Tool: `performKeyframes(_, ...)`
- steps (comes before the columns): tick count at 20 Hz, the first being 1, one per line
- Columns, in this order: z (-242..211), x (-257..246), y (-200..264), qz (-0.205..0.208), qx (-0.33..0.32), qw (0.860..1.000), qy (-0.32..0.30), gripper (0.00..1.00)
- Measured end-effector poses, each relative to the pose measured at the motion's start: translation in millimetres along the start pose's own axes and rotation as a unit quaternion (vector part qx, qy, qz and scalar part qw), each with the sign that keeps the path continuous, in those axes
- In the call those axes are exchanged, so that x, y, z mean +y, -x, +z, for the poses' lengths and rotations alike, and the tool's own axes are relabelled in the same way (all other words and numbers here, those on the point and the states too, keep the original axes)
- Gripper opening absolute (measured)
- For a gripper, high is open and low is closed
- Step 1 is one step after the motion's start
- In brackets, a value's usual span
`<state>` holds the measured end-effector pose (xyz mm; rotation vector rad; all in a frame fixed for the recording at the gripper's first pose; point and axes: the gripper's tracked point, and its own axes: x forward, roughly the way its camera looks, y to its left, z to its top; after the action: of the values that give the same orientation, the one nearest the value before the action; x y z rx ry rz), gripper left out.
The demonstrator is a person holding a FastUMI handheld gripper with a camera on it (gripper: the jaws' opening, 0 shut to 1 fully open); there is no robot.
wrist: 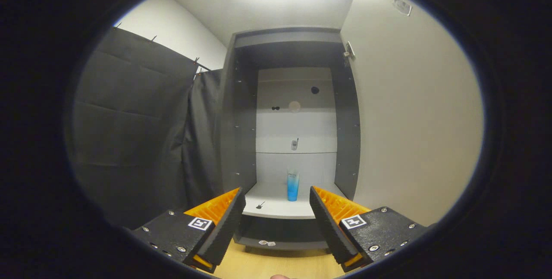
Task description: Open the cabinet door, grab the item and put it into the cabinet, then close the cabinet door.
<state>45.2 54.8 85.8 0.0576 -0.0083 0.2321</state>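
The cabinet (293, 132) is seen with its door (409, 111) swung fully out to the right, so the interior is exposed and the opening step can be judged done. The gripper (277, 203) is held back from the cabinet with its 2 fingers spread wide and nothing between them; the gap between them is aimed at the lower shelf (280, 208), presumably to keep the placed item centred in sight.

The blue tube-like bottle (293, 186) (the task's item, by all appearances) stands upright on that lower shelf, near the middle and set back from the front edge, so it would not be struck by the closing door. A small dark object (260, 205) lies near the shelf's front left corner; what it is cannot be told. On the shelf above, a small grey device (294, 144) rests against the back panel.

With the item already inside and the fingers empty, the remaining step is judged to be closing: the door's free edge would need to be reached on the right and pushed round.
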Motion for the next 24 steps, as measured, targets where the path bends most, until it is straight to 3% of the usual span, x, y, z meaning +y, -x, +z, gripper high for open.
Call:
performKeyframes(7,19,3,93,0.076,-0.003,0.997,0.000,0.93)
performKeyframes(13,66,-32,170,0.105,-0.058,0.993,-0.017,0.93)
performKeyframes(15,83,-59,193,0.093,-0.079,0.992,-0.022,0.93)
performKeyframes(19,92,-126,225,0.030,-0.091,0.995,-0.020,0.93)
performKeyframes(24,91,-202,226,-0.043,-0.096,0.994,-0.023,0.93)
